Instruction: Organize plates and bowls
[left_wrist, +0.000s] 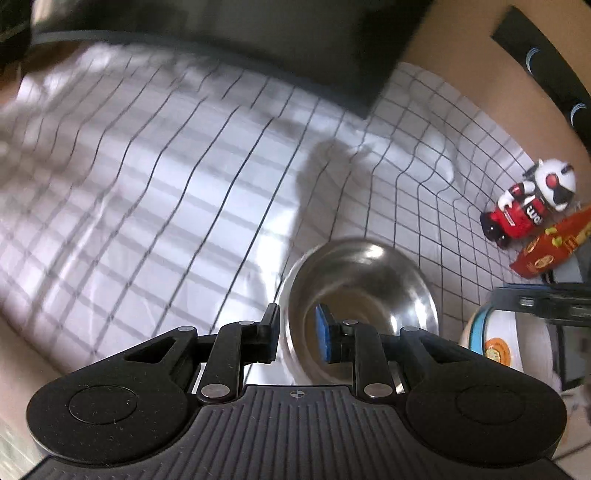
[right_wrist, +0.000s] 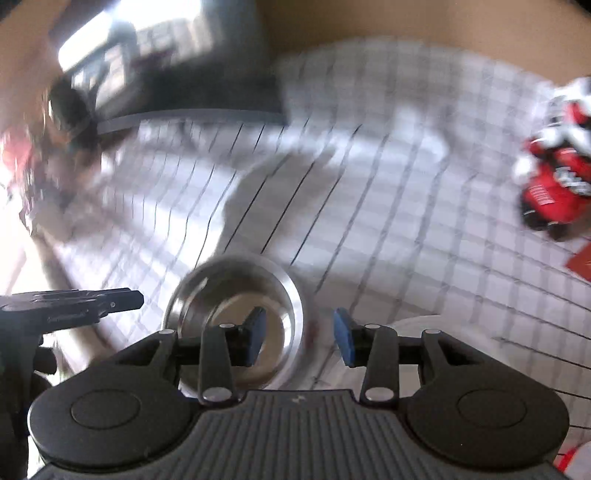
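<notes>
Left tool (left_wrist: 297, 332) – pressed together on the left wall of a steel bowl (left_wrist: 362, 295), one pad outside the wall, the blue pad inside. Bowl sharp against a blurred background, at 6 o'clock in the left wrist view, just ahead of the tool.

Right tool (right_wrist: 299, 339) – spread. Right rim of the steel bowl (right_wrist: 236, 317) seen in the gap: left pad over the bowl's hollow, right pad clear of the rim with cloth showing between. No pad seen pressing on metal.

White cloth with dark grid lines (left_wrist: 147, 184) – covering the bench, beneath both tools.

White ceramic bowl with blue rim and yellow emblem (left_wrist: 506, 339) – at 4 o'clock in the left wrist view, just right of the steel bowl, partly under the black frame of the other tool.

Red, white and black toy figure (left_wrist: 532, 206) – at 2 to 3 o'clock, near the cloth's edge.

Red printed packet (left_wrist: 550, 247) – touching the toy figure's lower side.

Dark flat slab (left_wrist: 221, 48) – at 12 o'clock, over the far edge of the cloth; kind not clear.
</notes>
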